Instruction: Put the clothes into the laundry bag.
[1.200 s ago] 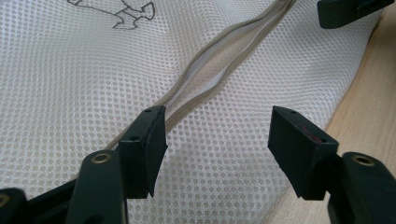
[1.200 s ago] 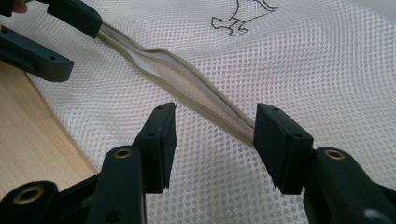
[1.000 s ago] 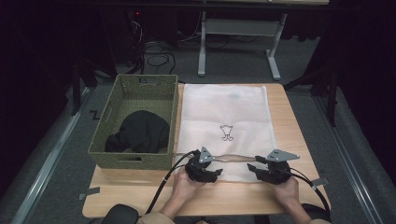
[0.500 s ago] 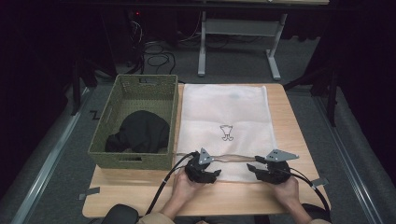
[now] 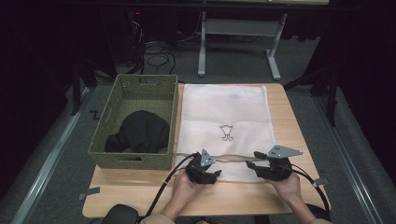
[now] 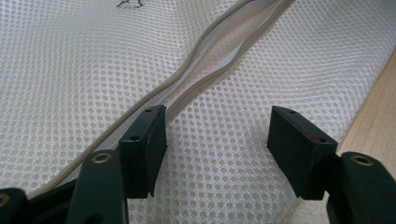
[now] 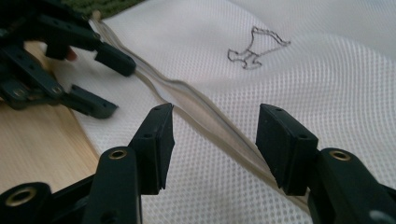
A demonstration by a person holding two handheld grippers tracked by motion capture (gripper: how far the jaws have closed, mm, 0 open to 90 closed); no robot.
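Note:
A white mesh laundry bag (image 5: pixel 224 121) with a small printed figure (image 5: pixel 226 132) lies flat on the wooden table (image 5: pixel 299 126). Its beige zipper band (image 5: pixel 231 158) runs across the near end and looks parted in the left gripper view (image 6: pixel 219 51). My left gripper (image 5: pixel 211 173) rests open on the bag's near left corner, jaws astride the mesh just below the zipper (image 6: pixel 215 140). My right gripper (image 5: pixel 252 166) is open over the zipper (image 7: pixel 215 126) near the bag's right side. The left gripper (image 7: pixel 100 60) also appears farther off in the right gripper view.
A green woven basket (image 5: pixel 140 88) stands left of the bag, with a black garment (image 5: pixel 140 133) heaped inside. Bare table wood (image 5: pixel 243 198) lies along the near edge. A desk frame (image 5: pixel 233 28) and cables (image 5: pixel 159 51) are on the floor beyond the table.
Nothing has visibly moved; both grippers stay at the bag's near edge.

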